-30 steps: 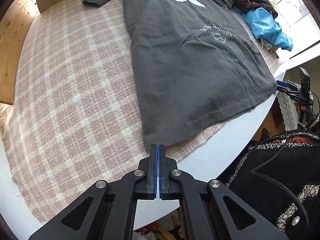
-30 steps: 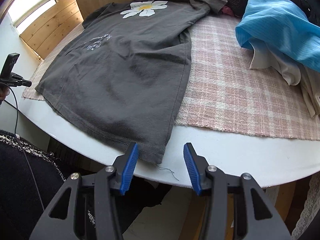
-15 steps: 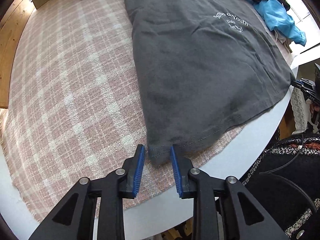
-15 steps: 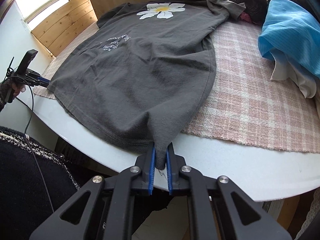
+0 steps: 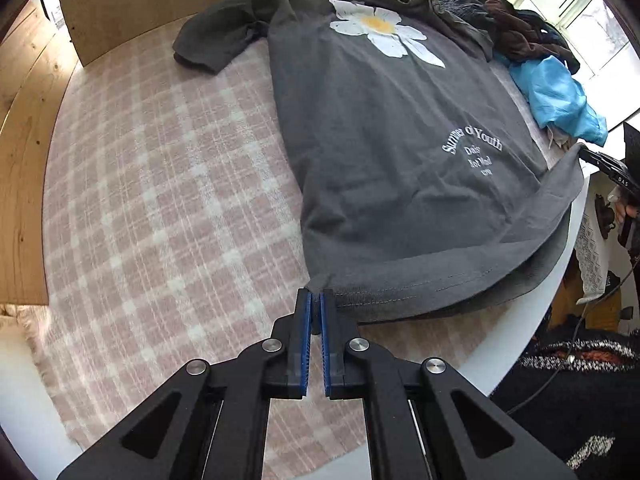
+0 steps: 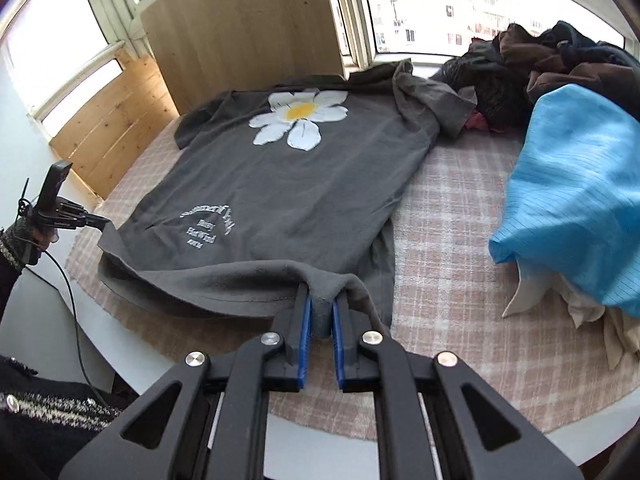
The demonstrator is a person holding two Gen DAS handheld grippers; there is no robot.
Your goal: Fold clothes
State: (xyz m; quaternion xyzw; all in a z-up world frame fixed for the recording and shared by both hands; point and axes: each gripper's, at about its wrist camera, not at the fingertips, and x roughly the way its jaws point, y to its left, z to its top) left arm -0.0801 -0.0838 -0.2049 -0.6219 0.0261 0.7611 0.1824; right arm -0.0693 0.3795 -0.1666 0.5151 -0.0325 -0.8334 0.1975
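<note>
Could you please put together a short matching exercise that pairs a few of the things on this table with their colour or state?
Things:
1. T-shirt
2. Flower print
3. Crumpled garment beside the T-shirt
4. Tablecloth

Colour or state:
A. Bright blue
B. Dark grey, hem corners clamped by the left gripper and the right gripper
C. Pink and white checks
D. White petals, yellow centre

Pairs: 1-B, 2-D, 3-A, 4-C

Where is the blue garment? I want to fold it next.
In the right wrist view the blue garment lies at the right, on the plaid cloth, in front of the dark clothes pile.
</note>
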